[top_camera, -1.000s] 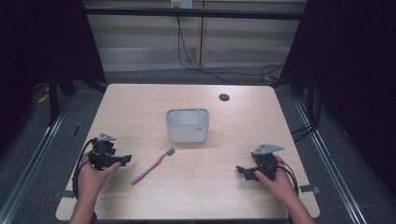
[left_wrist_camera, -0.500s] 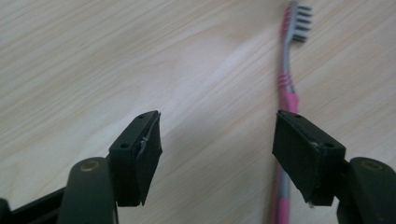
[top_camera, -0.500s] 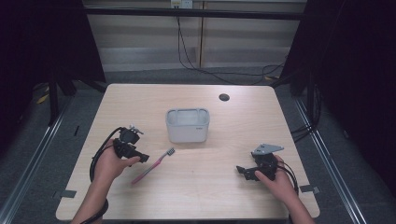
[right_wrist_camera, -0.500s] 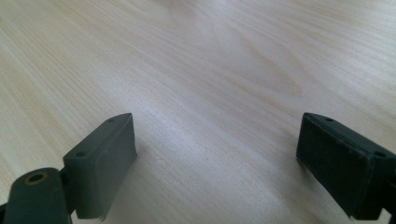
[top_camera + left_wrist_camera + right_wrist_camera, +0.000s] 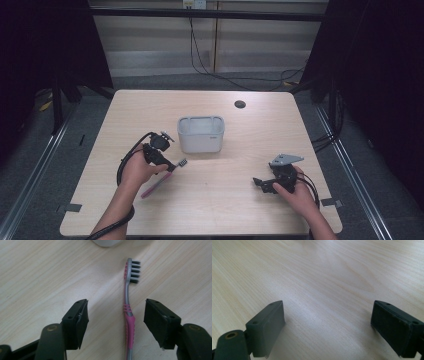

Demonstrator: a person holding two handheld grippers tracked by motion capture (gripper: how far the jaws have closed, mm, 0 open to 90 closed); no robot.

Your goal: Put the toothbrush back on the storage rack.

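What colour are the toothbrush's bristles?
Black, on the toothbrush with its pink and grey handle; clearest in the left gripper view.

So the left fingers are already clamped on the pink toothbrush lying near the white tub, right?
Not clamped. In the left gripper view the toothbrush lies on the table between the left gripper, whose fingers have just been closing but stand clear of the handle on both sides. It does lie near the white tub.
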